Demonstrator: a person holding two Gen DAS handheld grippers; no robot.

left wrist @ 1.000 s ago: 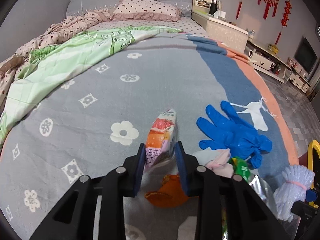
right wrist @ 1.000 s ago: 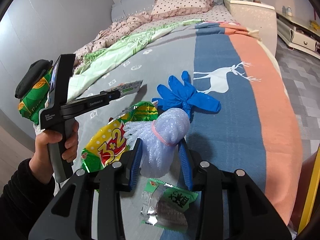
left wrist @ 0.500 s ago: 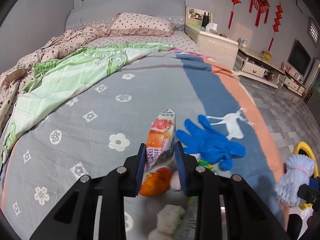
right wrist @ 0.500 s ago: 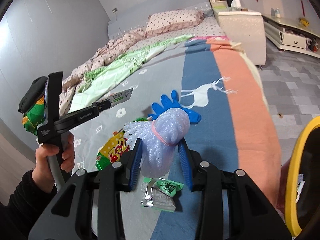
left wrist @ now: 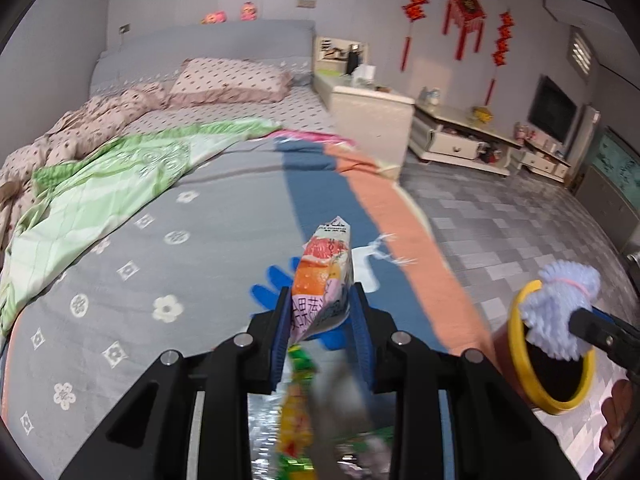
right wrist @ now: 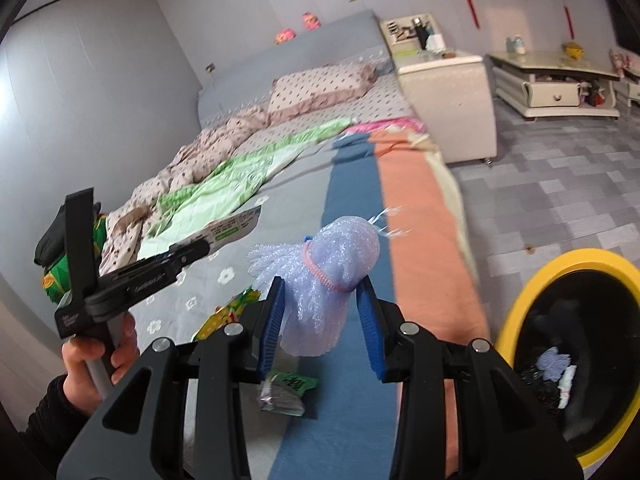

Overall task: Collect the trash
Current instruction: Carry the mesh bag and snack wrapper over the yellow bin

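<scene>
My left gripper (left wrist: 320, 324) is shut on a small orange and pink drink carton (left wrist: 324, 276), lifted above the bed. My right gripper (right wrist: 322, 320) is shut on a pale lilac foam net (right wrist: 332, 276) tied with a pink band; the same foam net (left wrist: 560, 308) shows at the right of the left wrist view, over the bin. A yellow-rimmed bin (right wrist: 576, 356) with a black liner stands at the bed's right side and holds some trash. A blue glove (left wrist: 272, 284) lies on the bed behind the carton. Green and yellow snack wrappers (right wrist: 288, 392) lie on the blanket below.
The bed has a grey, blue and orange blanket (left wrist: 200, 260), a green quilt (left wrist: 100, 192) and pillows at the far end. A white bedside cabinet (right wrist: 448, 92) and a low TV stand (right wrist: 556, 80) stand on the tiled floor at right. A hand (right wrist: 96, 356) holds the left gripper.
Both grippers have risen and swung right with their loads still held. The yellow bin has come into view at the right, and the trash on the bed has dropped lower in both views.
</scene>
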